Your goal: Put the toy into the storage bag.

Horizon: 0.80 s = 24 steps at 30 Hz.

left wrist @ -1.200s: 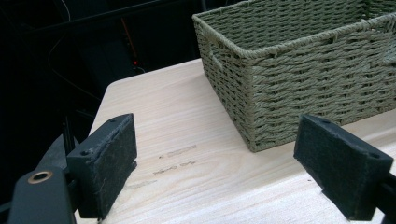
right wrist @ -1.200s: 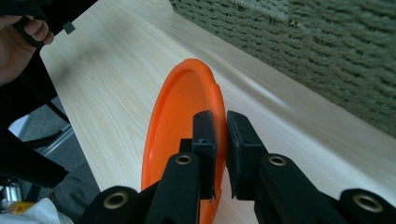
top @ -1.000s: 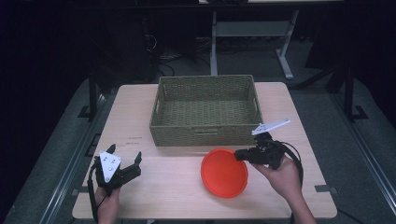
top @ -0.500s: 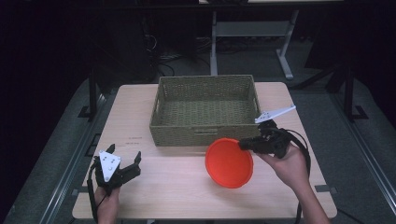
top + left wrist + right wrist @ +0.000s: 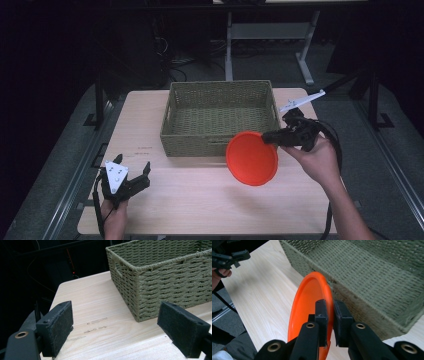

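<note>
The orange plate (image 5: 251, 158) has risen off the table (image 5: 200, 200) and now hangs tilted just near the basket (image 5: 220, 117), its rim clamped by the right gripper (image 5: 272, 136). A thin rim grip may slip if the plate knocks the basket wall. The left gripper (image 5: 131, 176) rests at the near left, jaws apart and empty.

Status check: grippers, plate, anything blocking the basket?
Right hand-held gripper shut on orange plate, off the table. Left hand-held gripper open, idle. Basket empty, path clear.

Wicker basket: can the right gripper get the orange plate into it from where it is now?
Probably yes. The right gripper holds the orange plate by its rim, lifted off the table just at the front right of the wicker basket. The basket is open-topped and looks empty; nothing stands between.
</note>
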Available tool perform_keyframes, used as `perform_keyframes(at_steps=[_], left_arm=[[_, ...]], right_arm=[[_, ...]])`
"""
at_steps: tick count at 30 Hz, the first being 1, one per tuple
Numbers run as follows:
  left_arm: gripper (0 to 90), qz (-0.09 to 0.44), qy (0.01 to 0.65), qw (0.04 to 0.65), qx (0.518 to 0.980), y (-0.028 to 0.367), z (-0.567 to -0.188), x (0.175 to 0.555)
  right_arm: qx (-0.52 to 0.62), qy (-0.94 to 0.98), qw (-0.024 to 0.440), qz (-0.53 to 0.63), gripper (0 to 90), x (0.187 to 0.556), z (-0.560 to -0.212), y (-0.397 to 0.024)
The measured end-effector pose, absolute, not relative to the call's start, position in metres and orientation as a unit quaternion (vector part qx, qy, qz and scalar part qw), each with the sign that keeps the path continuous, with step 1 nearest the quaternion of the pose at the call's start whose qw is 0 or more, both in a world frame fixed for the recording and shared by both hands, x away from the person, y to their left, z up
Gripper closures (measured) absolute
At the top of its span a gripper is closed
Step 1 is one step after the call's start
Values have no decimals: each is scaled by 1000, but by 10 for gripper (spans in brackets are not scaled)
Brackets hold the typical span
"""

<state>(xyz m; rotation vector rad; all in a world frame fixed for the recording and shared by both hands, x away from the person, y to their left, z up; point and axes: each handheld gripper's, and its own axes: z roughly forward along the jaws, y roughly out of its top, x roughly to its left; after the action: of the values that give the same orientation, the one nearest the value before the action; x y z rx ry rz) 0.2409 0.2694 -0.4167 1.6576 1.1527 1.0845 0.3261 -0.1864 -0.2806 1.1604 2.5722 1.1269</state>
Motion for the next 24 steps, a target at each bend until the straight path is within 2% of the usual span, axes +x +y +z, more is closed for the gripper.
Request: perform_keyframes(at_steps=[24], left_arm=[[127,427,463,416,656,271,-417,243]], right_arm=[[377,844,61,377,823,362,-236,-184]])
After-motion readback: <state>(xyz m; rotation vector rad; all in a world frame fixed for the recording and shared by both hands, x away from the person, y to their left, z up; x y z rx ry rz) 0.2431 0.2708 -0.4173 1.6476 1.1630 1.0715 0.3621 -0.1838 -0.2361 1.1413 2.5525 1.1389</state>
